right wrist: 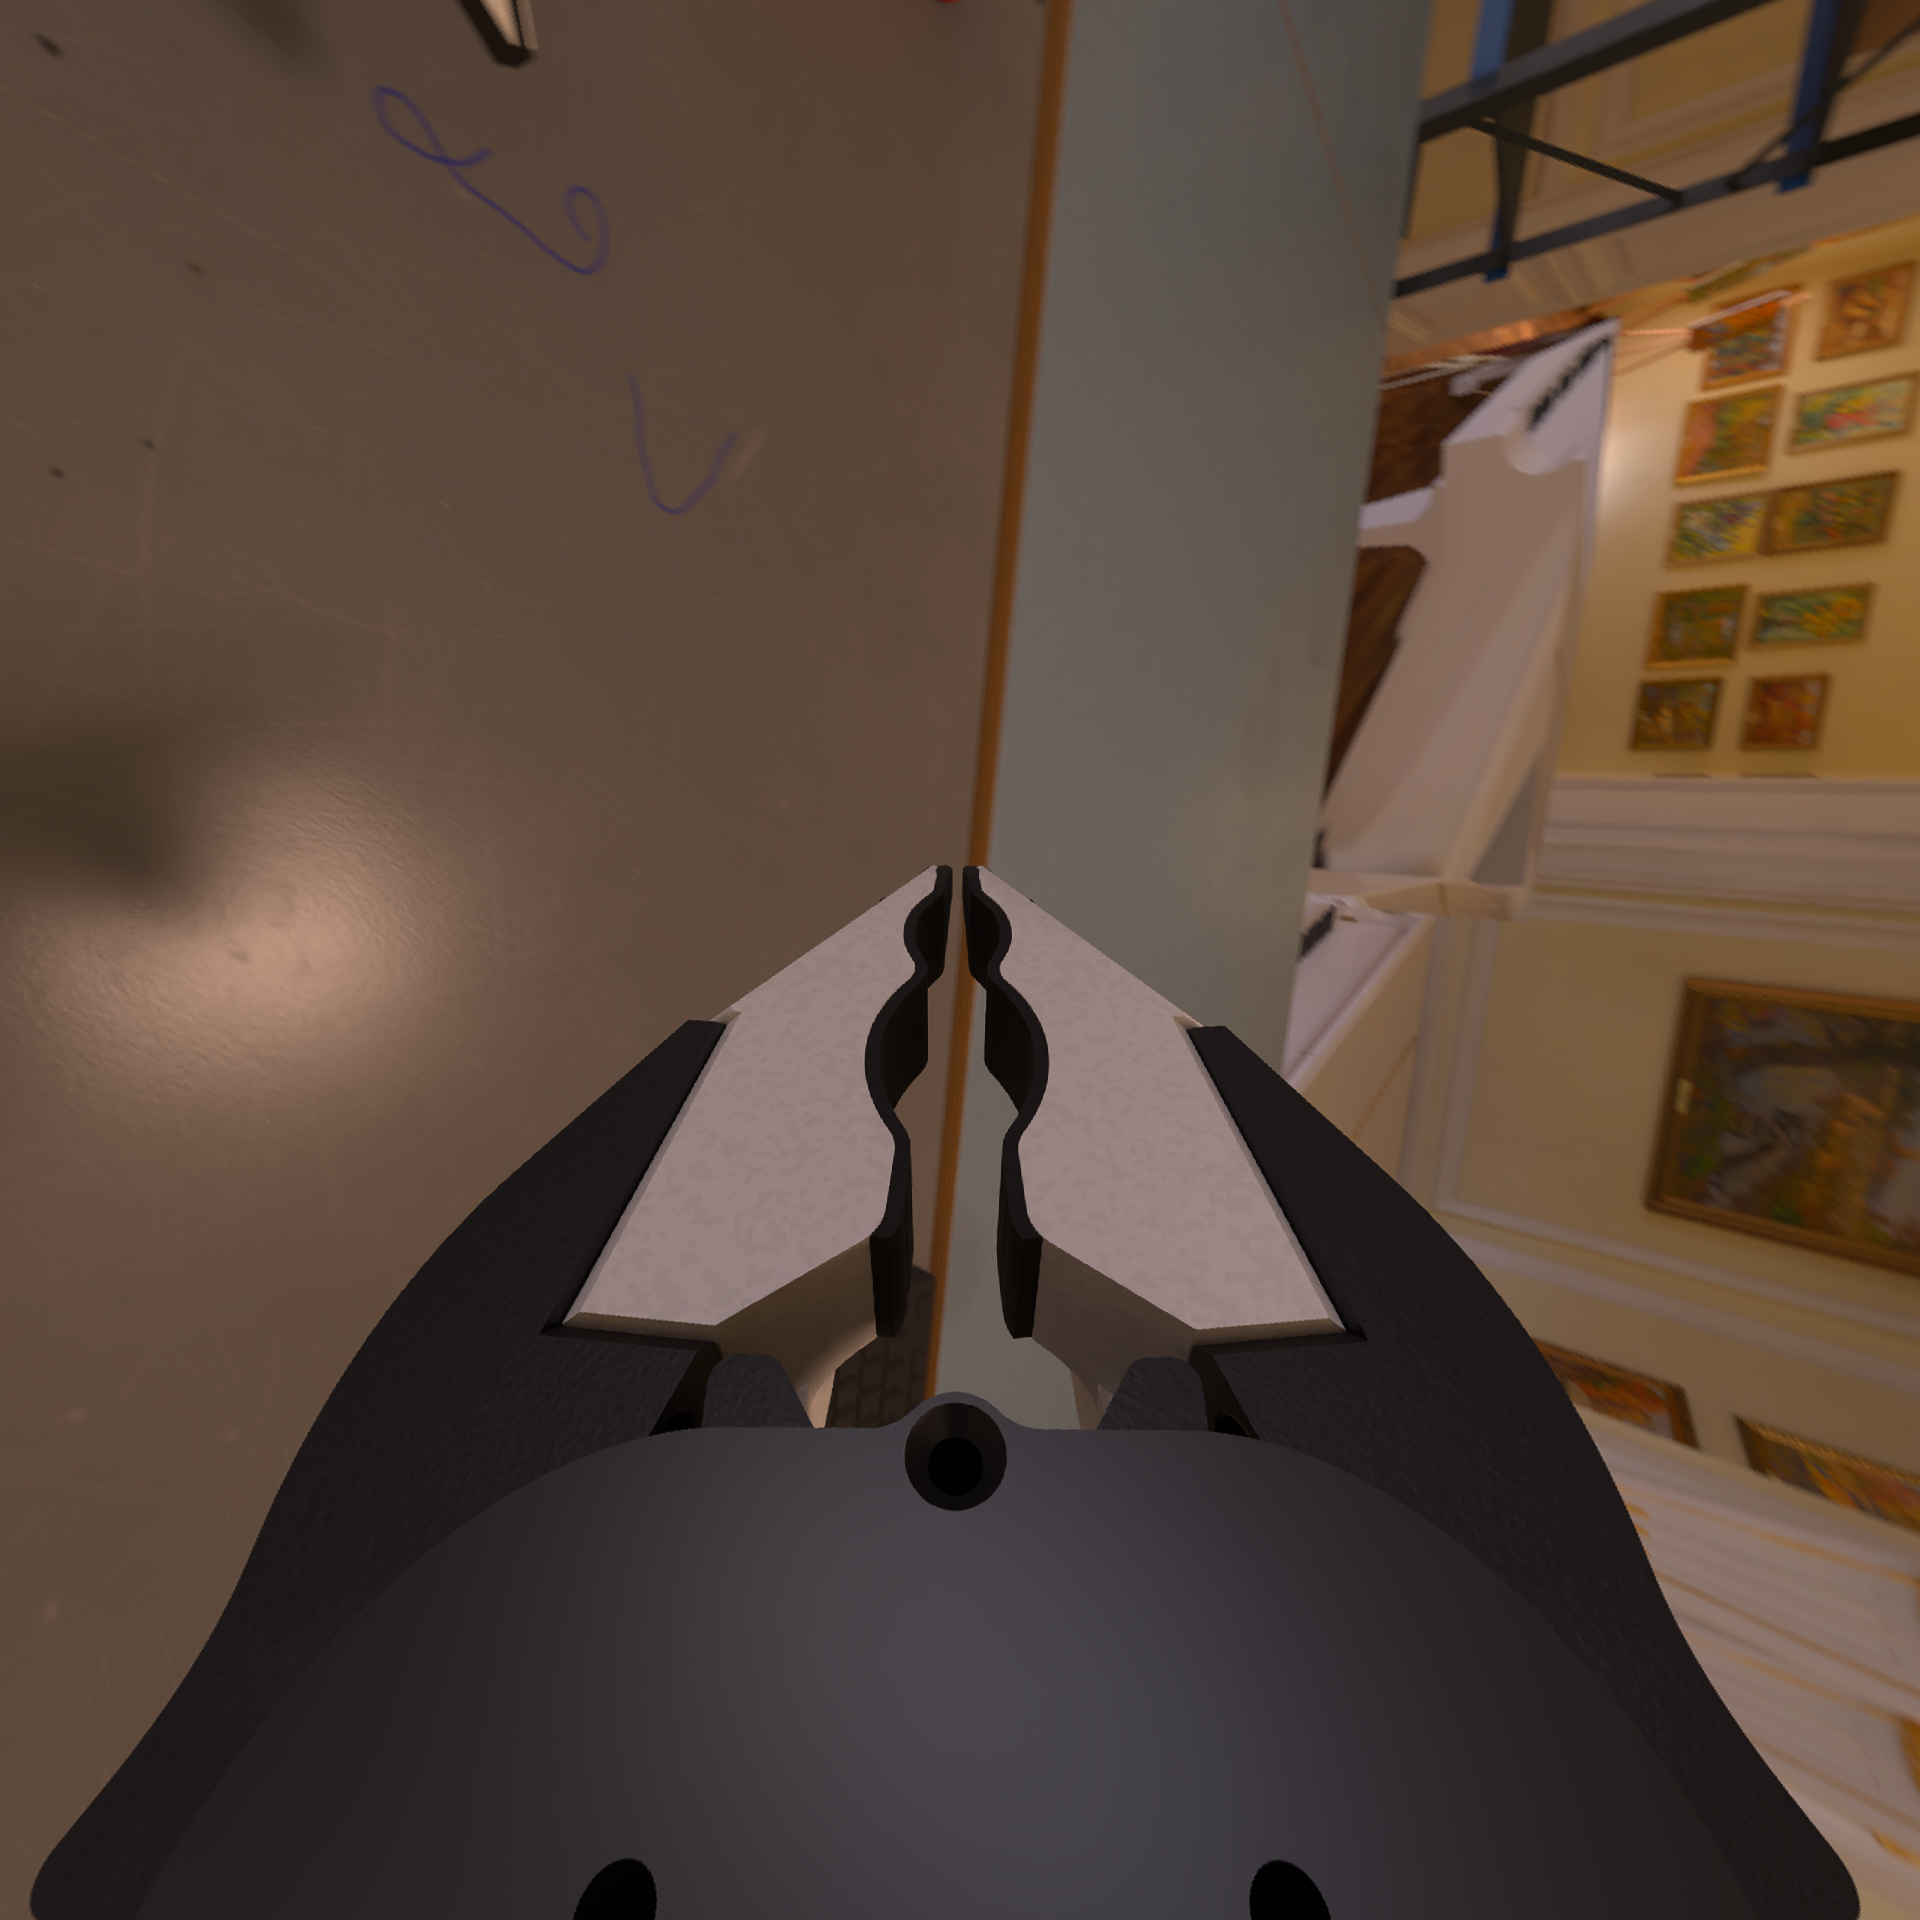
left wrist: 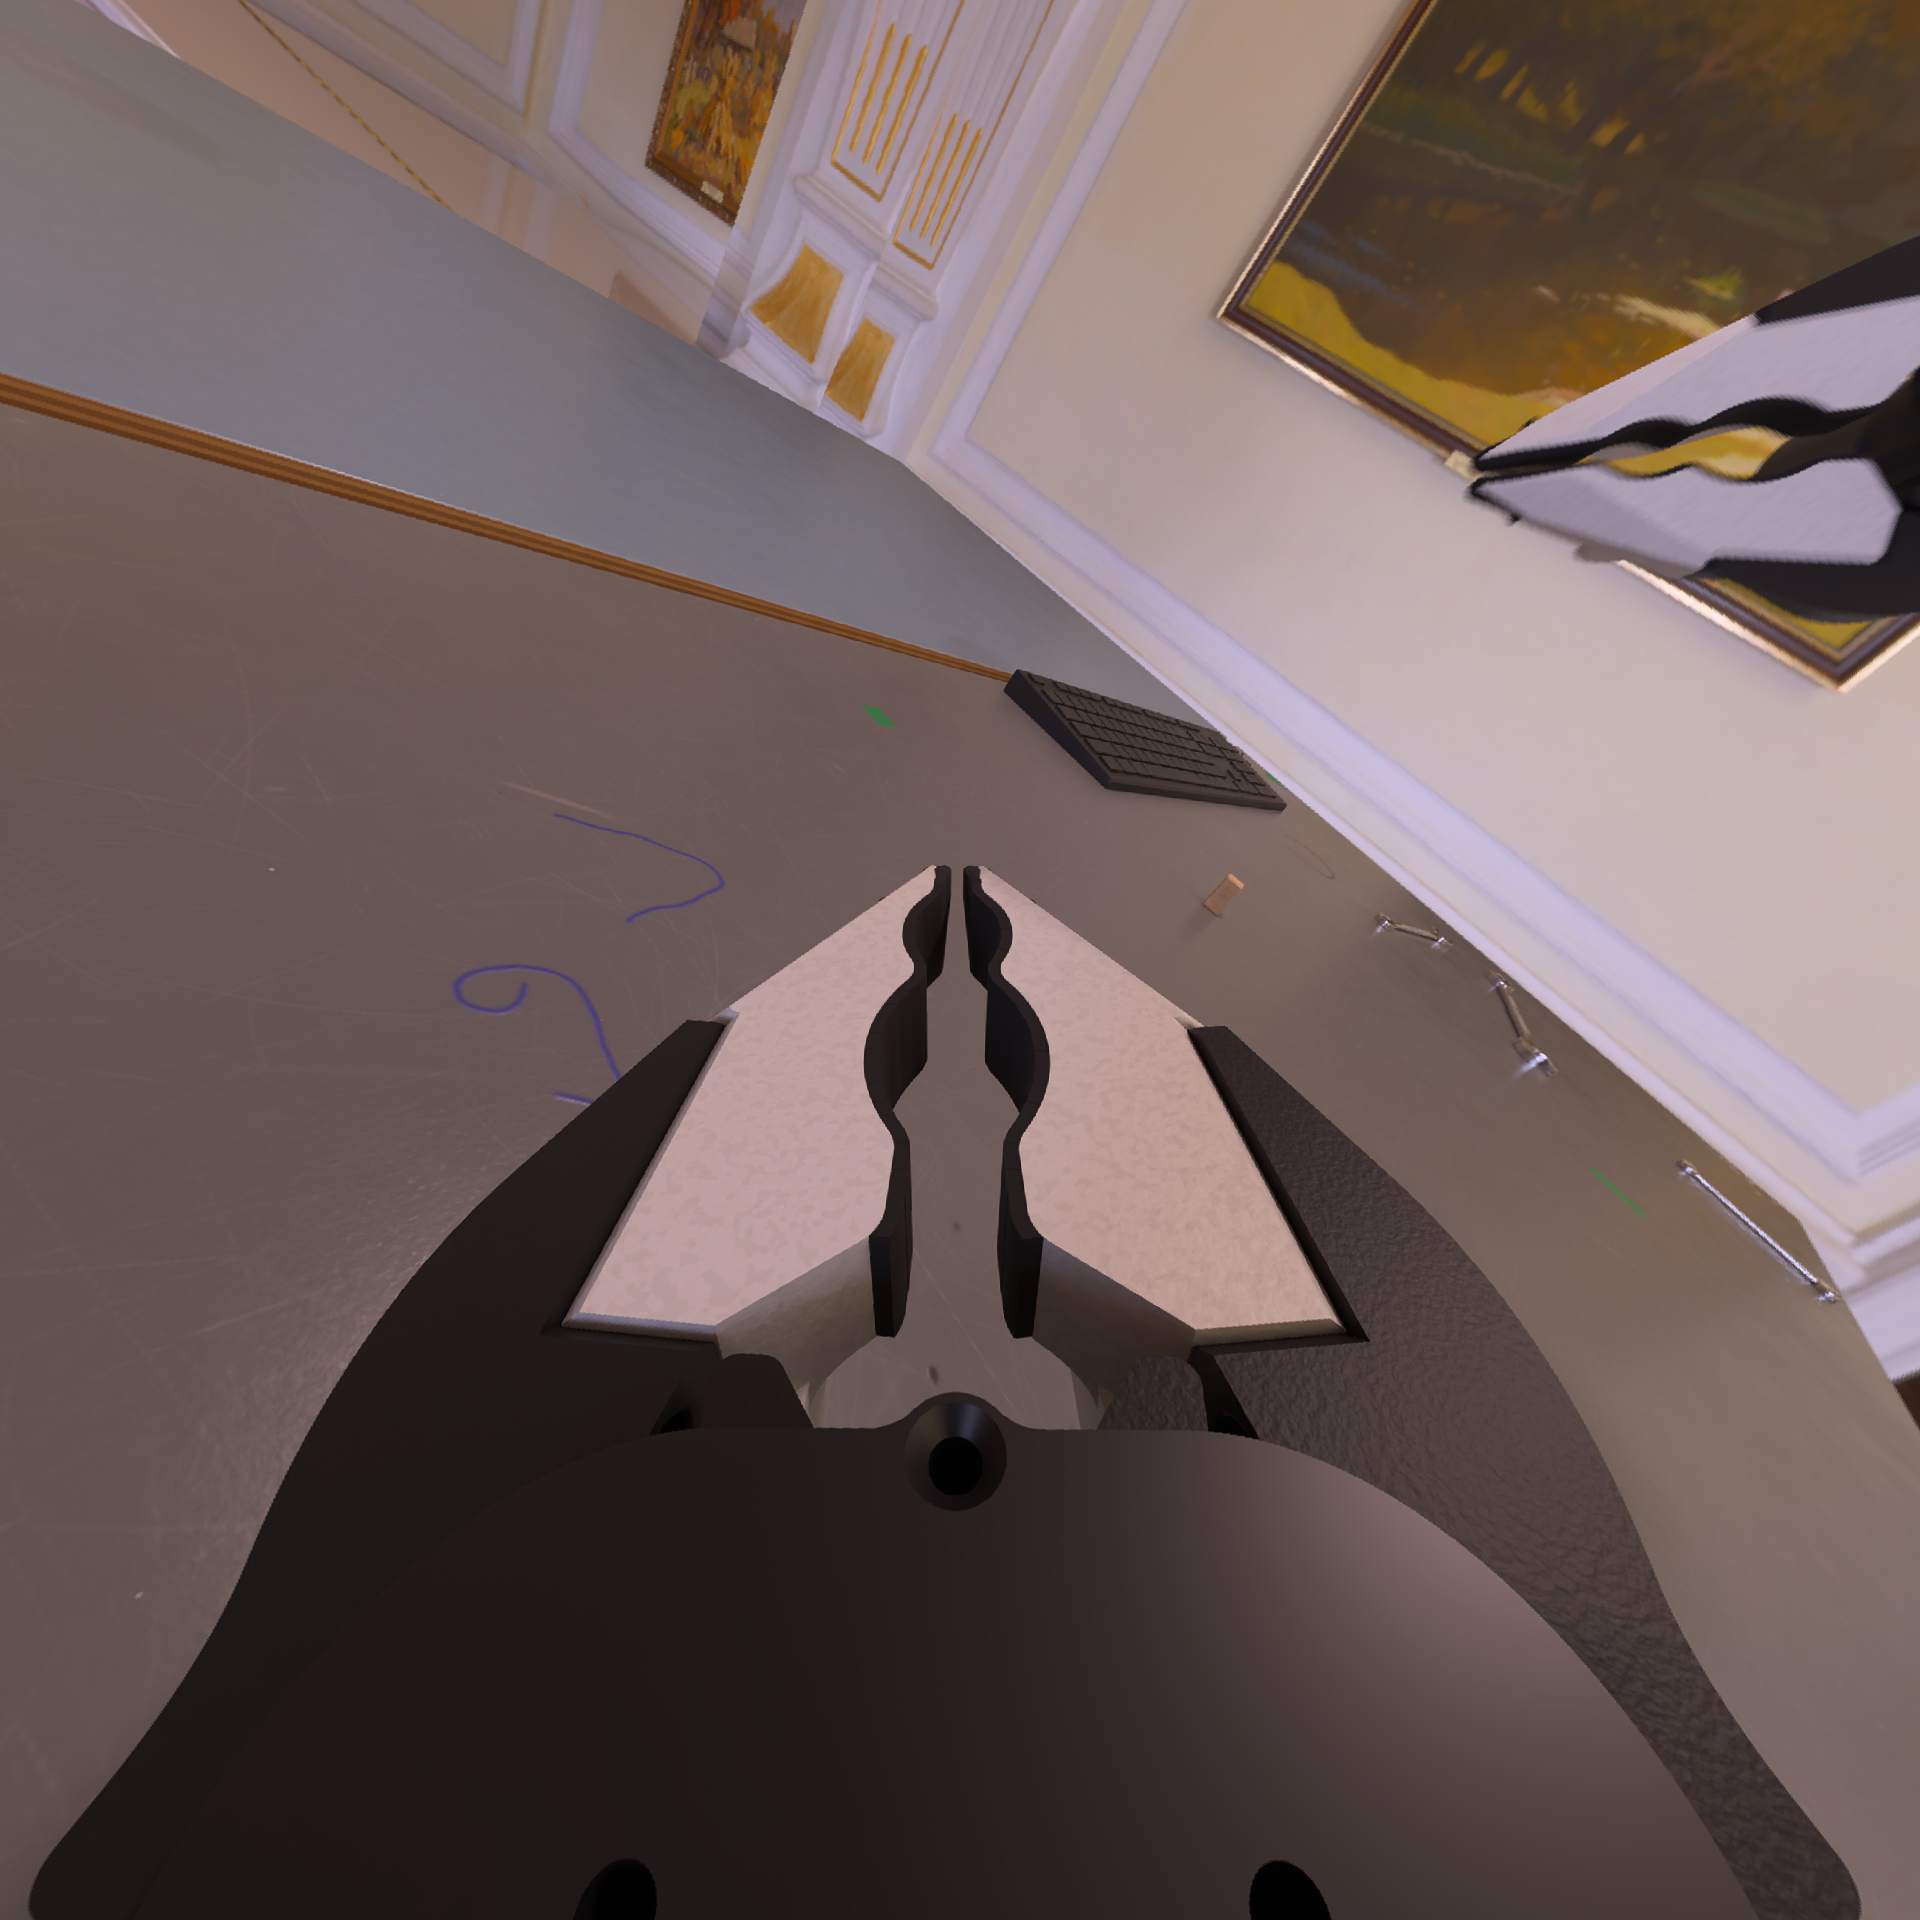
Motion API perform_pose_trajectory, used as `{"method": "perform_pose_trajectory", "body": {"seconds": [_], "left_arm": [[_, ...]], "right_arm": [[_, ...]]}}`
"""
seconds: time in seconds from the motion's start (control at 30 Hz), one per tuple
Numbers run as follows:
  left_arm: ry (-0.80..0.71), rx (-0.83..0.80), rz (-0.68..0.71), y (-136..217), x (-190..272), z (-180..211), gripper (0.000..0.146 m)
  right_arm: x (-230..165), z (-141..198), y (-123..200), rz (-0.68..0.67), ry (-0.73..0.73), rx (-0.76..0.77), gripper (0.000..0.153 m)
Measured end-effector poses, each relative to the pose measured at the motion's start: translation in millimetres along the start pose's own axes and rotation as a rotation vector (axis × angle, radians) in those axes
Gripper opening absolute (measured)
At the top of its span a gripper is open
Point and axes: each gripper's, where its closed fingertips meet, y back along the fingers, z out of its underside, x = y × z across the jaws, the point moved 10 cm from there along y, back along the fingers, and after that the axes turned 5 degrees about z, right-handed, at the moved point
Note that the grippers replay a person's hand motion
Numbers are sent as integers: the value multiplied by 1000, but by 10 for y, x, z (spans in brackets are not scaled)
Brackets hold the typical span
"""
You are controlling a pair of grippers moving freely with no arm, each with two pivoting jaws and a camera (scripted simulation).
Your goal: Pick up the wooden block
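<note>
**Clerk:** Item one, the block?

**Me:** Block (left wrist: 1224,894): one small piece, pale tan wood, short and squared, lighter on the end face. It lies on the counter (left wrist: 312,727) in the left wrist view, ahead and to the right of my left hand-held gripper (left wrist: 956,871), well apart from it. Too small to make out any grain. It does not show in the right wrist view.

**Clerk:** What is near it?

**Me:** Keyboard (left wrist: 1143,743): black, flat on the counter beyond the block, near the far edge. Metal rods (left wrist: 1517,1023): thin, silvery, several lying to the right of the block along the counter's edge. Blue scribbles (left wrist: 665,873): drawn on the grey-brown counter surface, left of my left fingers. Green marks (left wrist: 878,715): small, one near the keyboard.

**Clerk:** Your hand-held grippers?

**Me:** Left: fingers nearly together, only a thin gap at the tips, pinching nothing, pointing across the counter. Right hand-held gripper (right wrist: 956,871): same, fingertips almost meeting, nothing between them, aimed along the counter's orange-trimmed edge (right wrist: 1013,520). From the left view it also shows at the upper right (left wrist: 1496,473), up off the counter, in front of a framed painting (left wrist: 1558,208).

**Clerk:** Contact with the block?

**Me:** None; neither hand-held gripper touches it.
</note>
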Motion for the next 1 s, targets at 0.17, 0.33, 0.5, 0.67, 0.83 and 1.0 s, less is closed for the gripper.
{"method": "perform_pose_trajectory", "body": {"seconds": [0.17,0.33,0.5,0.67,0.83,1.0], "left_arm": [[31,9,-1,18,-9,9,2],[12,-16,-7,-3,12,18,2],[-24,-44,-14,-29,52,30,2],[-30,-58,-15,-43,59,36,2],[-28,-65,-12,-50,60,40,2],[-44,-80,-12,-69,76,48,2]], "right_arm": [[414,154,604,156,-36,-34,2],[714,294,1136,274,-99,-40,2],[732,537,1402,350,-66,-138,2],[561,863,1432,223,-53,-236,2],[-23,1205,1288,-56,-111,-369,2],[-722,1442,1104,-294,-158,-486,4]]}}
